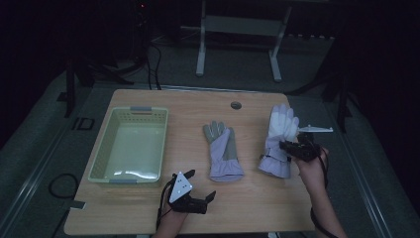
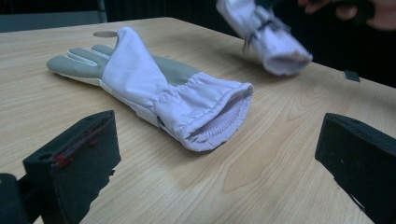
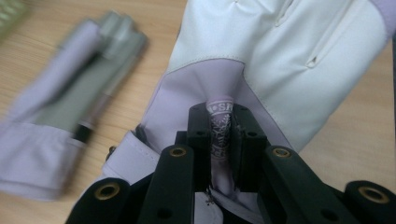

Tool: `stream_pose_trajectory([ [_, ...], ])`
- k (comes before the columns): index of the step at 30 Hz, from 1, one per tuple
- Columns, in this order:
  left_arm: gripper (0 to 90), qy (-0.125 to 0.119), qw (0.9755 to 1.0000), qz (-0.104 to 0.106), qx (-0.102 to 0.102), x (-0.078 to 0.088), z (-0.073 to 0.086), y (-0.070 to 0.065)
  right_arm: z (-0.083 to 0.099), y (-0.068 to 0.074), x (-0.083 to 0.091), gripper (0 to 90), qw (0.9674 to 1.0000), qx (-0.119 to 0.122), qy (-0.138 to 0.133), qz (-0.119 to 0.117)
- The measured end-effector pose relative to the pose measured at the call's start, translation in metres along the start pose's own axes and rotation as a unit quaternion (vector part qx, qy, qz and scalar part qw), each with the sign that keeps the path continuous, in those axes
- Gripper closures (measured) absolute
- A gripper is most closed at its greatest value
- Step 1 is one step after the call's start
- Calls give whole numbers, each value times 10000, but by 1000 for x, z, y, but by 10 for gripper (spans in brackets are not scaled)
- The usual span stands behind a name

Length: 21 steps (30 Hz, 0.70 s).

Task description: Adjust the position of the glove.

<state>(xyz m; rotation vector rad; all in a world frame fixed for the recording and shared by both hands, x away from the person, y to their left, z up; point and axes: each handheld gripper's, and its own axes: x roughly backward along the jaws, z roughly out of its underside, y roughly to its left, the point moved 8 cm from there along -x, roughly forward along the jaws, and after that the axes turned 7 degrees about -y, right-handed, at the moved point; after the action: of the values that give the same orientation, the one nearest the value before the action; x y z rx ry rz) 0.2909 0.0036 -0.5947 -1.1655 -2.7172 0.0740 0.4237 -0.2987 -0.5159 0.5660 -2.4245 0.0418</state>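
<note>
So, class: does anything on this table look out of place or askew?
Only the right-hand glove: the right claw pinches a fold of its lilac fabric, so it hangs bunched and partly off the table. The other glove lies flat, the basket stands squarely upright, and the left claw is open.

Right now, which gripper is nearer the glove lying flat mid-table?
Left. The left gripper sits open just short of the middle glove's cuff, not touching. The right gripper is off to its side, shut on the other glove.
</note>
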Motion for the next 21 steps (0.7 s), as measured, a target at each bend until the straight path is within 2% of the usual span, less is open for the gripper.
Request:
stream_pose_trajectory([
  [3, 0, -1, 10000, -3, 5, 0, 0, 0, -21, 14, 9, 799, 9998, 137, -108, -55],
  [8, 0, -4, 10000, 3, 0, 0, 0, 0, -46, 39, 20, 799, 9994, 206, -219, -184],
  [10, 0, -4, 10000, 3, -7, 0, 0, 0, -52, 50, 22, 800, 9991, 309, -233, -197],
  [11, 0, -4, 10000, 3, -7, 0, 0, 0, -52, 50, 22, 800, 9991, 309, -233, -197],
  [12, 0, -3, 10000, 3, -5, 0, 0, 0, -56, 57, 23, 799, 9989, 344, -237, -223],
  [13, 0, -4, 10000, 5, -7, 0, 0, 0, -63, 69, 25, 799, 9983, 416, -287, -286],
  [17, 0, -7, 10000, 10, -3, 0, 0, 0, -74, 92, 25, 799, 9976, 509, -278, -368],
  [21, 0, -13, 10000, 16, -3, 0, 0, 0, -77, 115, 19, 799, 9968, 611, -206, -471],
])
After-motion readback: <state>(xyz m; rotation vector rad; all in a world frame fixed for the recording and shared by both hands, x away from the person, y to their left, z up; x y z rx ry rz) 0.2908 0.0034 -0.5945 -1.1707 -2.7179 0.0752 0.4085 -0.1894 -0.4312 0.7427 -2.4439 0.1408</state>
